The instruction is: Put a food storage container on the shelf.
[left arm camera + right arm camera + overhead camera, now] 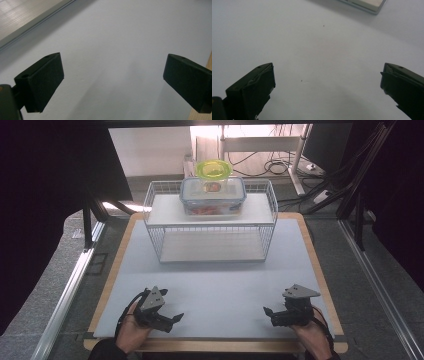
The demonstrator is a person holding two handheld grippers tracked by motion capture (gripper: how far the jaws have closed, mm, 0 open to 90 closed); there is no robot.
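— Pale grey-blue mat [215, 285] covers most of the wooden table [131, 227]; what sits on it?

— White wire basket [210, 222] at twelve o'clock, toward the far edge. Its upper white shelf carries a clear food box [213, 197] with a blue-rimmed lid, something red and orange inside it. A small round tub with a yellow-green lid [214, 171] stands on top of that box, touching its lid.

— And the grippers?

— Both rest low at the near edge, well apart from the basket. The left gripper [175, 319] is at about seven o'clock, held in the person's left hand [132, 330], its tips pointing toward three o'clock. The right gripper [269, 314] is at about five o'clock, in the right hand [310, 335], its tips pointing toward nine o'clock. The two face each other across bare mat.

— Are the jaws closed?

— No. In the left gripper view the left gripper [112, 75] has its two black pads spread wide, nothing but mat between them; the wooden edge of the table shows at four o'clock. In the right gripper view the right gripper [327, 82] is likewise wide apart and holding nothing, with a corner of the basket's white base at one o'clock.

— Anything touching the box or the tub?

— Neither gripper is near them; they stand on the shelf untouched.
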